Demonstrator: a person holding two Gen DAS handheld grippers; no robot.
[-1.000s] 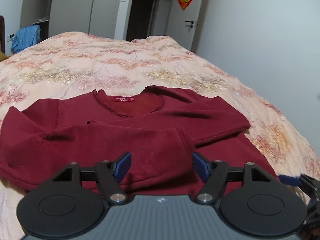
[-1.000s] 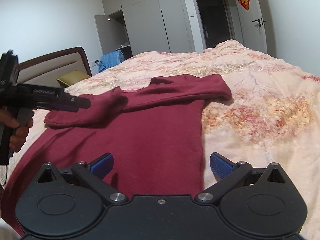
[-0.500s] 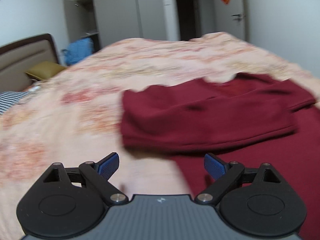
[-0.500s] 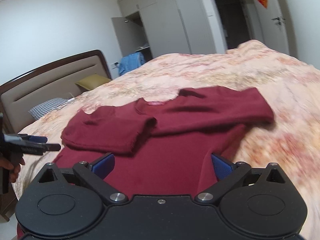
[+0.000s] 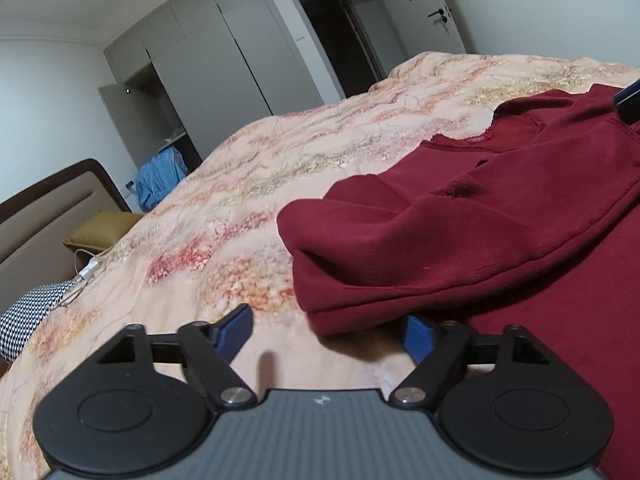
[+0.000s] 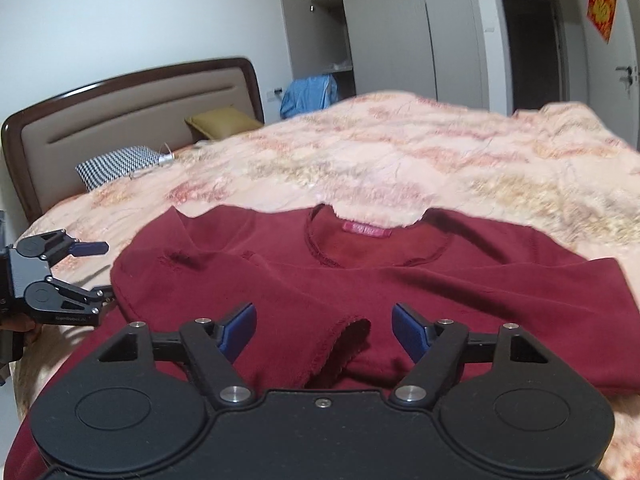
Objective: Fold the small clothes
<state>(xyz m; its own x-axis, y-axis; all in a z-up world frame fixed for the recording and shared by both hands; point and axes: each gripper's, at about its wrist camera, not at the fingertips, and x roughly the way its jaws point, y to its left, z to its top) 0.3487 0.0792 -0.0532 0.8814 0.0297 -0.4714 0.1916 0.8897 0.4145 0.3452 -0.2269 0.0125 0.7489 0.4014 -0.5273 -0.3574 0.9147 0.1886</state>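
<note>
A dark red long-sleeved top (image 6: 460,280) lies flat on the bed, both sleeves folded across its chest, collar and red label (image 6: 368,232) facing away. My right gripper (image 6: 324,330) hovers over the chest. Its jaws are closing with a sleeve cuff (image 6: 344,340) between them, the pads clear of the cloth. My left gripper (image 5: 328,334) is at the top's (image 5: 460,240) folded shoulder edge. It is closing too, the fold lying between its pads without being pinched. In the right wrist view the left gripper (image 6: 98,270) stands at the shirt's left edge.
The flowered quilt (image 5: 240,200) covers the whole bed. At the head end are a padded headboard (image 6: 132,116), a checked pillow (image 6: 116,164), an olive cushion (image 6: 220,120) and a white charger cable (image 5: 90,268). Blue clothing (image 6: 308,92) hangs at an open wardrobe.
My left gripper left the middle of the top and swung out to its left shoulder edge. My right gripper moved over the chest to face the collar. Both jaws have narrowed.
</note>
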